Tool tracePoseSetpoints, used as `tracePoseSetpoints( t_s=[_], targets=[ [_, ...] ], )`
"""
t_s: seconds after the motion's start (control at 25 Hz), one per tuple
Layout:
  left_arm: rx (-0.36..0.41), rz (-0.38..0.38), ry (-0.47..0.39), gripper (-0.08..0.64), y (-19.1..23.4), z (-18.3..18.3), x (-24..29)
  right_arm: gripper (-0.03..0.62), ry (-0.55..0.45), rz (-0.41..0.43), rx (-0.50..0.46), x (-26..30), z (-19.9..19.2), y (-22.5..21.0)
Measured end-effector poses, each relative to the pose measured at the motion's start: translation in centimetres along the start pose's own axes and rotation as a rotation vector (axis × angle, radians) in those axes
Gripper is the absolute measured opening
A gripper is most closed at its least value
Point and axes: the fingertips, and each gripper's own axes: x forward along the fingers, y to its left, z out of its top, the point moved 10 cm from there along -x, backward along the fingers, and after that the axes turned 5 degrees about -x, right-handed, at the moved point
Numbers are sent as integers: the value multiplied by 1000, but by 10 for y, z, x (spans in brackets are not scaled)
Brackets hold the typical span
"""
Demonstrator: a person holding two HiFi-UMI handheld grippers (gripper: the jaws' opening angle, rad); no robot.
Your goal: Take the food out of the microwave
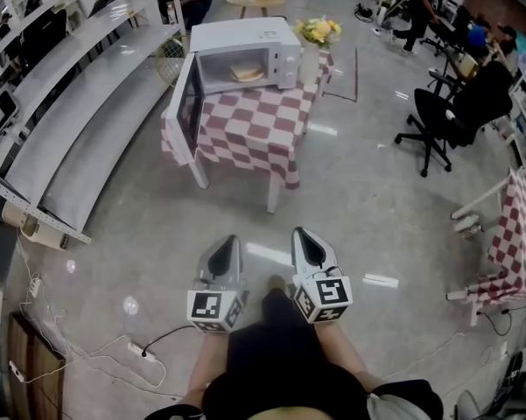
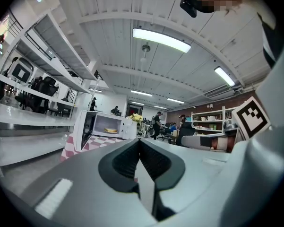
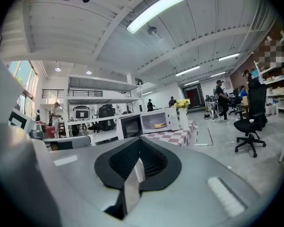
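A white microwave (image 1: pixel 245 52) stands on a table with a red-and-white checked cloth (image 1: pixel 254 125), its door (image 1: pixel 184 105) swung open to the left. Inside lies a pale yellow piece of food (image 1: pixel 247 73), also seen as the food (image 2: pixel 110 130) in the left gripper view and the food (image 3: pixel 159 125) in the right gripper view. My left gripper (image 1: pixel 226 250) and right gripper (image 1: pixel 308 241) are held side by side low in the head view, well short of the table. Both are shut with nothing in them; the left gripper (image 2: pixel 140 142) and right gripper (image 3: pixel 139 144) point at the microwave.
A vase of yellow flowers (image 1: pixel 315 35) stands right of the microwave. Long white shelving (image 1: pixel 79 103) runs along the left. A black office chair (image 1: pixel 442 116) and a second checked table (image 1: pixel 516 234) stand at the right. Cables and a power strip (image 1: pixel 140 350) lie on the floor at lower left.
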Motion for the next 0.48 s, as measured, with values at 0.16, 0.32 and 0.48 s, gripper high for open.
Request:
tracePoseSetpoints(
  t_s=[0.16, 0.32, 0.48],
  targets=[
    [-11, 15, 2, 11, 9, 1, 22, 0, 8, 5, -3, 23, 3, -11],
    [-14, 29, 5, 11, 17, 0, 47, 0, 17, 13, -3, 45, 4, -25],
    [-7, 31, 7, 11, 21, -1, 72, 0, 21, 19, -5, 64, 5, -40]
  ],
)
